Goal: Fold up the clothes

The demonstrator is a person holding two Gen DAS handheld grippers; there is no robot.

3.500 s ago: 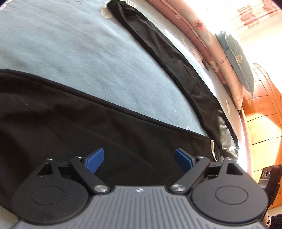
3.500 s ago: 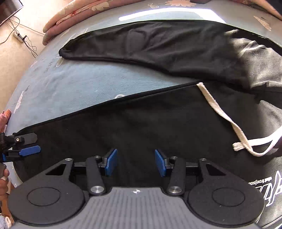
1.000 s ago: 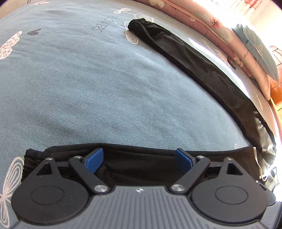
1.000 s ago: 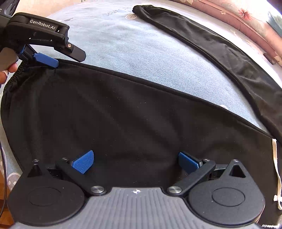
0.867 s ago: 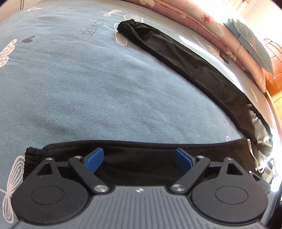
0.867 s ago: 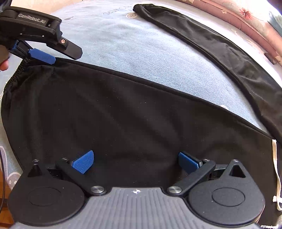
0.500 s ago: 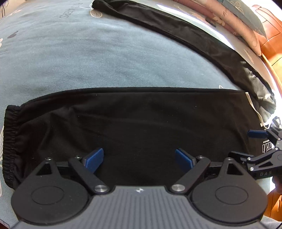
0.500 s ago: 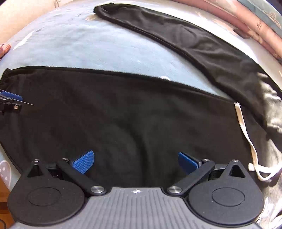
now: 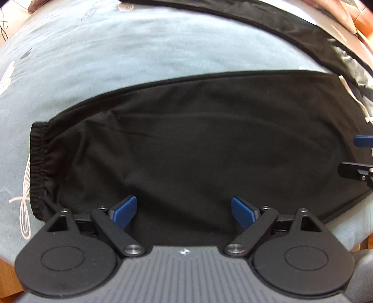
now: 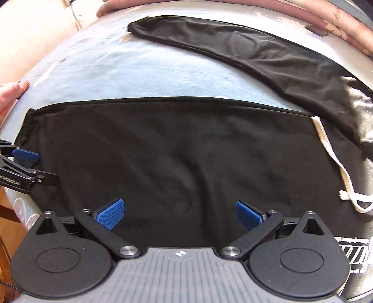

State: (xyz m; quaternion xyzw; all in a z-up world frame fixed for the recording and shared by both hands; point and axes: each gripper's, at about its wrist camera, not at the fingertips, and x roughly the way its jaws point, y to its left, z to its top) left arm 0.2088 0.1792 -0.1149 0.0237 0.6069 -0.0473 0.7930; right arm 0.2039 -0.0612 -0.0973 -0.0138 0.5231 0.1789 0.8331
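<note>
Black trousers lie spread on the pale blue bedsheet [image 9: 116,53]. The near leg [image 9: 198,144] lies flat across the left wrist view, its elastic cuff [image 9: 38,167] at the left. The far leg [image 10: 256,56] stretches away toward the back right. A white drawstring [image 10: 335,163] trails at the waist on the right. My left gripper [image 9: 184,211] hovers open over the near leg, nothing between its blue pads. My right gripper [image 10: 179,213] is open too, above the same leg nearer the waist. Each gripper shows at the other view's edge: left gripper [image 10: 30,167], right gripper [image 9: 356,158].
Pink bedding [image 10: 314,16] runs along the far side of the bed. A person's sleeve [image 10: 11,92] shows at the left edge. The bed's near edge and wooden floor [image 9: 7,279] lie at the lower left. White print [image 10: 359,247] marks the trousers' waist area.
Both grippers have pulled back toward the near edge of the bed, so the whole near leg now lies in view in front of them. Both stayed open.
</note>
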